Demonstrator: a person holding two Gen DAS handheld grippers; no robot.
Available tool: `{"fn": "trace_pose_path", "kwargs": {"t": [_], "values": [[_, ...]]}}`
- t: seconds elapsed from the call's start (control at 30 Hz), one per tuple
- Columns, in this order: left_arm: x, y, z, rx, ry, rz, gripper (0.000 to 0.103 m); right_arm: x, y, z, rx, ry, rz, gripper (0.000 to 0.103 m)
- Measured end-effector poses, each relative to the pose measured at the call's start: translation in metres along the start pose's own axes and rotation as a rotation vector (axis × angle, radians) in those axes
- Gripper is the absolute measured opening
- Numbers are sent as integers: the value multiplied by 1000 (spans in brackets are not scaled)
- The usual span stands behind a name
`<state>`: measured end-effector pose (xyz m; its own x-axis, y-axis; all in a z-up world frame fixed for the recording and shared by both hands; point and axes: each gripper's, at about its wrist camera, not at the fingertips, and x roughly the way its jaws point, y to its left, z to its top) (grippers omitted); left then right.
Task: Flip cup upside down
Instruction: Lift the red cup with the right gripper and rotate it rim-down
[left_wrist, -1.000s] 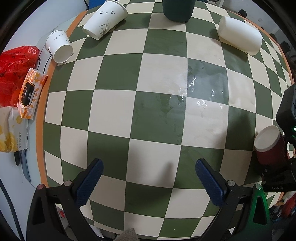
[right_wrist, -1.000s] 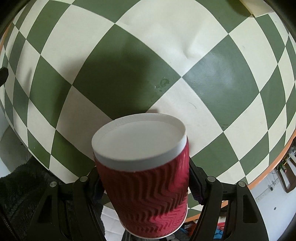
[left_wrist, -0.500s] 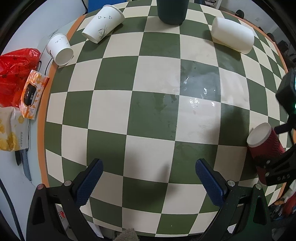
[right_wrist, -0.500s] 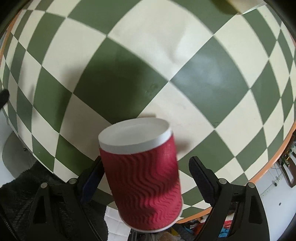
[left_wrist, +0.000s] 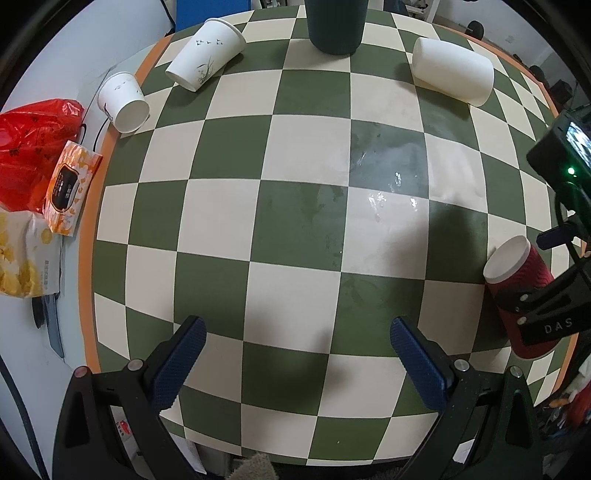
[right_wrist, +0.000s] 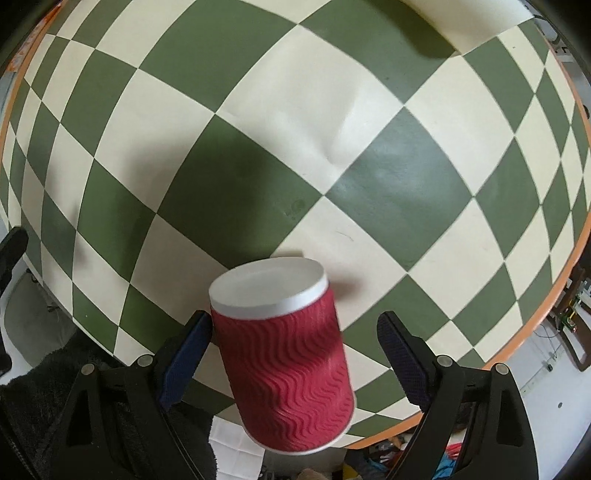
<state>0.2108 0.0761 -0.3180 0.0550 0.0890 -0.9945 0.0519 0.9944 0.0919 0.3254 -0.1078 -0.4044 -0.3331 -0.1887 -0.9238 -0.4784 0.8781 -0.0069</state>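
The red cup (right_wrist: 284, 354) is standing base-up, low in the frame between the right gripper (right_wrist: 295, 336) pads, which are spreading; the left gripper (left_wrist: 295, 343) is hanging wide, empty.

The middle of the checkered table (left_wrist: 221, 229) lies bare, wide open ahead of the left gripper (left_wrist: 295, 354). Obstacles ring the far edge: a dark green container (left_wrist: 334, 26), a white cup on its side (left_wrist: 452, 72), a printed cup (left_wrist: 205, 53) and a smaller paper cup (left_wrist: 123, 101) tipped over at far left. The red ribbed cup (right_wrist: 284, 354) fills most of the gap between the right gripper (right_wrist: 295, 350) jaws.
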Motion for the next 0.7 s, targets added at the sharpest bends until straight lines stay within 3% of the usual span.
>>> {"fn": "trace_pose_path", "kwargs": {"t": [0.07,0.23,0.47,0.7], "values": [[1,1,-2,-4,2,2,102,4,0,1,0,0,-1,90],[4,3,-5,-10,11,1,102,11,1,3,-4,0,-5,72],[6,5,-7,-21,20,-9,102,10,1,-4,9,-48,-13,71],[8,6,-5,-27,30,-20,102,-17,-19,-37,112,-214,33,71]]}}
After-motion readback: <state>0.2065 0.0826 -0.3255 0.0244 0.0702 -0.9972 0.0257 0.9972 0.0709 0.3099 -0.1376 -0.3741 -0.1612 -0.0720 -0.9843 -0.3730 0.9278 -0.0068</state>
